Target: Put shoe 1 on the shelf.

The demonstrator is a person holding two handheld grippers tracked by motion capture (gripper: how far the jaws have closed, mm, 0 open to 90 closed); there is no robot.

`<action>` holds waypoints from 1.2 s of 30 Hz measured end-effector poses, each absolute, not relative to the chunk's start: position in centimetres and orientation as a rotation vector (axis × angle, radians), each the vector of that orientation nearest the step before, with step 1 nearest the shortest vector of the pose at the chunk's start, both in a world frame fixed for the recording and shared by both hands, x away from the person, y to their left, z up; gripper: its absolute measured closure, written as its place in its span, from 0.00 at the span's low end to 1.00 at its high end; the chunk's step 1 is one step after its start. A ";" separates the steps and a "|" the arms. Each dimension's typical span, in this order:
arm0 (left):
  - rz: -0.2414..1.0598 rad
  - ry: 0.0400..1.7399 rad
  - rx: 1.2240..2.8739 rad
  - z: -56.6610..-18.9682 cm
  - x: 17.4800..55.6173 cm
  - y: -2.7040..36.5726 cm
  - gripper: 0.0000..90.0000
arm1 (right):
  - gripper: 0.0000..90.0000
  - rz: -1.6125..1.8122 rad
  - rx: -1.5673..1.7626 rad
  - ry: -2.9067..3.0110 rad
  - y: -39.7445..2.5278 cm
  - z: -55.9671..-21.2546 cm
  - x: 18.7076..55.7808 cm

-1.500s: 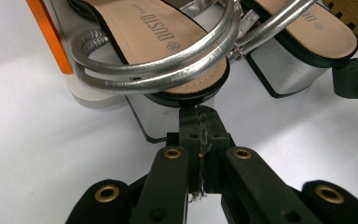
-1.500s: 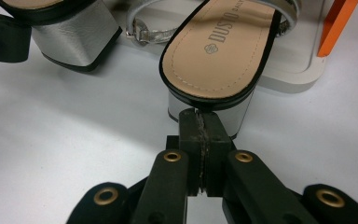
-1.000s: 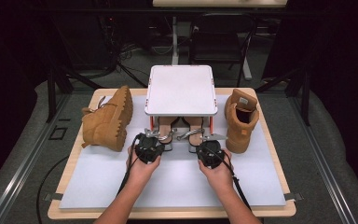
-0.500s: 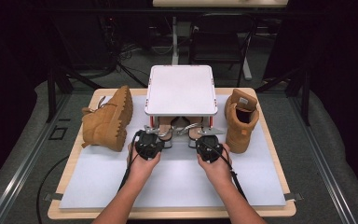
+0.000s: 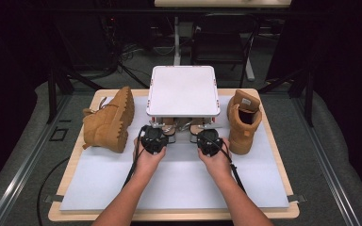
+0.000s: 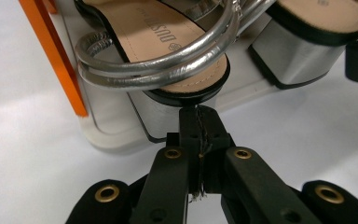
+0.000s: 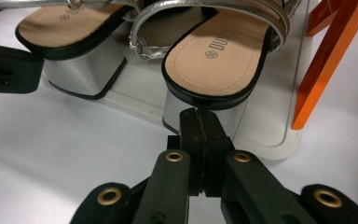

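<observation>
White square rack top (image 5: 183, 90) hides most of the silver block-heeled sandals (image 5: 169, 127) in the high view; printed insole lettering (image 7: 223, 44) cut short by the silver strap

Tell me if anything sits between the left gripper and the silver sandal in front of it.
Nothing visible does. The left gripper has its jaws closed, tips right at the block heel of the silver sandal on the white rack's lower shelf. The orange post stands off to the side, clear of that line.
</observation>
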State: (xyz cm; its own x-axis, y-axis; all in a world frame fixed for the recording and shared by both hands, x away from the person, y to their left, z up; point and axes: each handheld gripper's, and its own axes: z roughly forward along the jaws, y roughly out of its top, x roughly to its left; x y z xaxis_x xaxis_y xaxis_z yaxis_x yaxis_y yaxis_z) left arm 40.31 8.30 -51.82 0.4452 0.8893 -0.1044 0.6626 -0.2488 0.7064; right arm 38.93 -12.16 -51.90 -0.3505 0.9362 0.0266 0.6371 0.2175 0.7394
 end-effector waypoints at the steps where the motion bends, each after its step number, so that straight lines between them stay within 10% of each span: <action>1: 0.415 1.302 2.000 -51.8 40.5 8.3 1.00 | 1.00 0.937 1.450 2.075 -12.2 -51.9 39.1; 36: 0.396 1.294 1.998 -52.4 40.5 9.1 0.93 | 0.87 0.936 1.440 2.082 -12.5 -52.1 39.2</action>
